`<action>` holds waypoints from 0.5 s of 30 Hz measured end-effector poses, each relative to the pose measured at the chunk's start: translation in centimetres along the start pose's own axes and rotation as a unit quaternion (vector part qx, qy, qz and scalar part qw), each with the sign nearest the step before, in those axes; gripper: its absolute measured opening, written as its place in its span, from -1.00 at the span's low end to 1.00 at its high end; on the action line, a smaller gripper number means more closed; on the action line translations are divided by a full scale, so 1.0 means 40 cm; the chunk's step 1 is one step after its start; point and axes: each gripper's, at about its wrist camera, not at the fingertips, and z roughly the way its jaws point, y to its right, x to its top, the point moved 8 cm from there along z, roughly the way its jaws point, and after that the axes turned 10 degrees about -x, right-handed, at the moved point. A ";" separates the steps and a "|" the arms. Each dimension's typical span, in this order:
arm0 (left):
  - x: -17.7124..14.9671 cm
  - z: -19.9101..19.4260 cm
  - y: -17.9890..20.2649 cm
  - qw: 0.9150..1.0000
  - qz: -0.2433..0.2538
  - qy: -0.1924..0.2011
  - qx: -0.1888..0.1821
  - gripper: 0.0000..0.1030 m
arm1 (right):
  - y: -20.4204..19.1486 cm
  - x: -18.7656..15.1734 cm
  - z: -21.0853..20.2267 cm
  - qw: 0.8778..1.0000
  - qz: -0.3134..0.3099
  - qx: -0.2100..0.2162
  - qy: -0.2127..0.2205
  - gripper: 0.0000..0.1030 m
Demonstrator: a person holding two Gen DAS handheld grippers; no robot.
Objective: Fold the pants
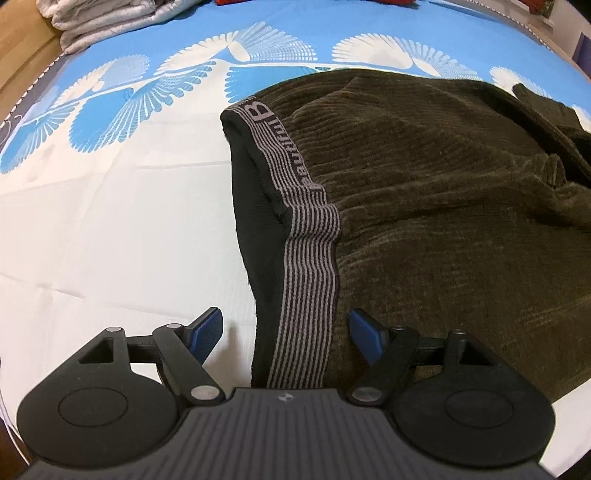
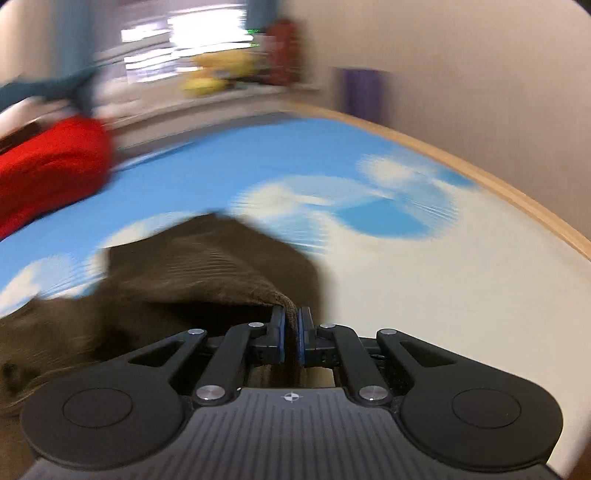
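Dark olive ribbed pants (image 1: 436, 192) lie on a blue and white bedsheet (image 1: 110, 206), with a grey striped waistband (image 1: 310, 243) running toward my left gripper. My left gripper (image 1: 286, 334) is open, its blue pads either side of the waistband's near end, just above it. In the right wrist view, which is motion blurred, my right gripper (image 2: 291, 325) is shut on an edge of the pants (image 2: 207, 273) and holds that fabric lifted above the sheet (image 2: 424, 288).
A folded grey-white blanket (image 1: 110, 22) lies at the far left corner of the bed. A red bundle (image 2: 48, 166) lies on the sheet at the left of the right wrist view. The bed's wooden edge (image 2: 517, 199) curves along the right, with a wall behind.
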 end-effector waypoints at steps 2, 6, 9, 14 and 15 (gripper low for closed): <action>-0.009 0.000 0.002 1.000 0.003 -0.006 0.004 0.56 | 0.120 -0.045 0.028 0.996 0.028 -0.049 -0.063 -0.91; -0.013 0.000 0.005 1.000 0.007 -0.009 0.002 0.56 | 0.282 -0.195 0.075 0.971 0.051 -0.082 -0.218 -0.96; -0.010 0.000 0.010 1.000 0.006 -0.006 -0.001 0.57 | 0.325 -0.234 0.075 0.967 0.044 -0.047 -0.247 -0.87; -0.005 0.009 0.020 1.000 0.015 -0.006 -0.001 0.58 | 0.343 -0.165 0.014 0.990 -0.002 -0.029 -0.137 -0.44; -0.004 0.010 0.020 1.000 0.014 -0.007 0.000 0.58 | 0.347 -0.149 0.009 0.993 -0.003 -0.029 -0.118 -0.39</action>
